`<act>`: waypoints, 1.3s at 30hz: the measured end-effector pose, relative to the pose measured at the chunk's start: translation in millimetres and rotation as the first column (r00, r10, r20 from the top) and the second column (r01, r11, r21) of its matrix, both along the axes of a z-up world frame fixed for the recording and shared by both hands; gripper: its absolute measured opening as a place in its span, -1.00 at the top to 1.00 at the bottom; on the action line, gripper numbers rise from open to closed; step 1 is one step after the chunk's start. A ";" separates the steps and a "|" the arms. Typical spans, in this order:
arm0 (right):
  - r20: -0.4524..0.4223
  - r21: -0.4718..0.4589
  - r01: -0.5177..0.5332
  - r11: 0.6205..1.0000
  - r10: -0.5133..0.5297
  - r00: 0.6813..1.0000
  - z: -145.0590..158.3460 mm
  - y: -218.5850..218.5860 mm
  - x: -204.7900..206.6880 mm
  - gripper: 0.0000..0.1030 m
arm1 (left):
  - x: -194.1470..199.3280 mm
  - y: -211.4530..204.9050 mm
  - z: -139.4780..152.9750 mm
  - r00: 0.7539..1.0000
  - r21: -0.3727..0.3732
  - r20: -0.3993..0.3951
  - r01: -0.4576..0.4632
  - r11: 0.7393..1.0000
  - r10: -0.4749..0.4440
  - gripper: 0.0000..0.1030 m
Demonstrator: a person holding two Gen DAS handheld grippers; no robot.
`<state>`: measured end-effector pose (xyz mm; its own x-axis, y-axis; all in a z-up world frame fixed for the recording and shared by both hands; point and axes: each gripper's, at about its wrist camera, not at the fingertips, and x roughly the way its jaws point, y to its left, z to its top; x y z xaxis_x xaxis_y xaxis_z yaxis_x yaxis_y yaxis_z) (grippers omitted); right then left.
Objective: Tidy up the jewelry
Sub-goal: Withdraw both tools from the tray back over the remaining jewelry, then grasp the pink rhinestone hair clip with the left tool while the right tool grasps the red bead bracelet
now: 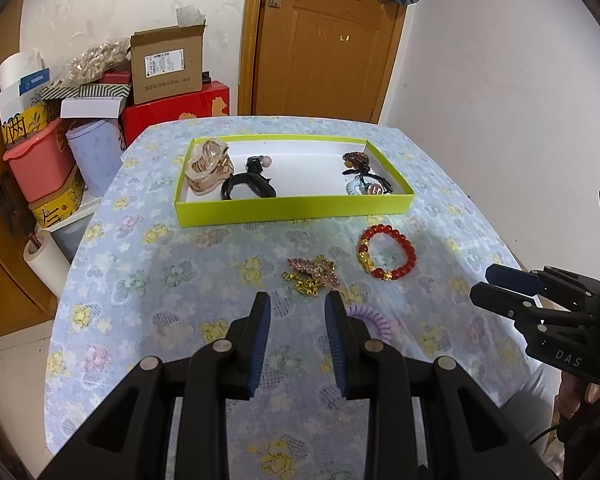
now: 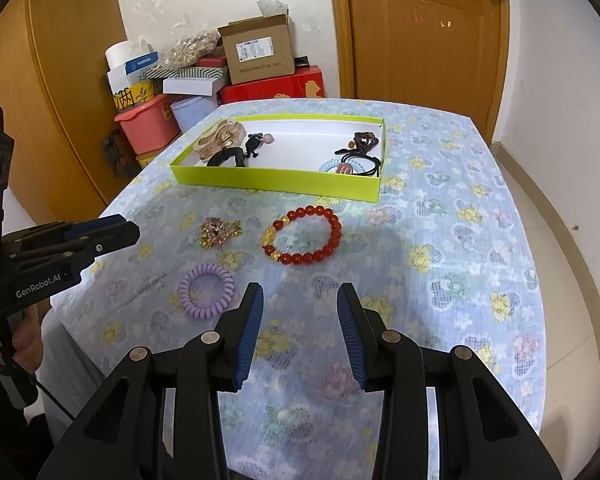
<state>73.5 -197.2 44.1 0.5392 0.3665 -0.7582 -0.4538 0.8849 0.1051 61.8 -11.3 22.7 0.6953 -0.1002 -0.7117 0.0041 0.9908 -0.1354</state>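
Left wrist view: left gripper (image 1: 298, 304) jaws stood open, holding nothing, at lower centre above the desk (image 1: 148, 280). Right gripper (image 2: 300, 296) likewise open and empty. Red bracelet (image 2: 303, 235), brooch (image 2: 219, 232) and purple coil (image 2: 207, 290) lay mid-frame, below the green tray (image 2: 276, 182).

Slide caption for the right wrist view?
Open right gripper faces red bead bracelet; green tray beyond.
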 end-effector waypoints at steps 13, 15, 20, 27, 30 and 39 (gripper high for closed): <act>-0.027 0.002 -0.006 1.000 0.006 1.000 -11.1 2.4 7.1 0.23 | 17.7 -1.2 -13.2 0.999 -0.006 -0.034 0.016 1.000 -0.016 0.37; -0.032 0.001 -0.004 1.000 0.004 0.999 -13.2 2.2 9.4 0.23 | 23.2 -1.7 -16.7 0.999 -0.009 -0.041 0.021 1.000 -0.022 0.30; -0.045 -0.002 0.002 1.000 -0.002 0.999 -18.7 0.9 15.4 0.23 | 37.9 -6.2 -26.2 0.997 -0.023 -0.065 0.038 0.999 -0.039 0.27; -0.066 -0.003 0.004 1.000 -0.005 0.998 -26.4 -1.3 22.1 0.23 | 56.6 -11.5 -38.3 0.993 -0.065 -0.104 0.046 0.997 -0.052 0.27; -0.074 -0.003 0.008 1.000 -0.008 0.997 -29.4 -2.4 24.9 0.23 | 62.9 -12.7 -42.5 0.991 -0.088 -0.119 0.043 0.995 -0.053 0.27; -0.087 0.002 0.016 1.000 -0.016 0.996 -37.0 -3.2 36.1 0.23 | 77.4 -19.6 -46.3 0.990 -0.105 -0.124 0.051 0.993 -0.063 0.27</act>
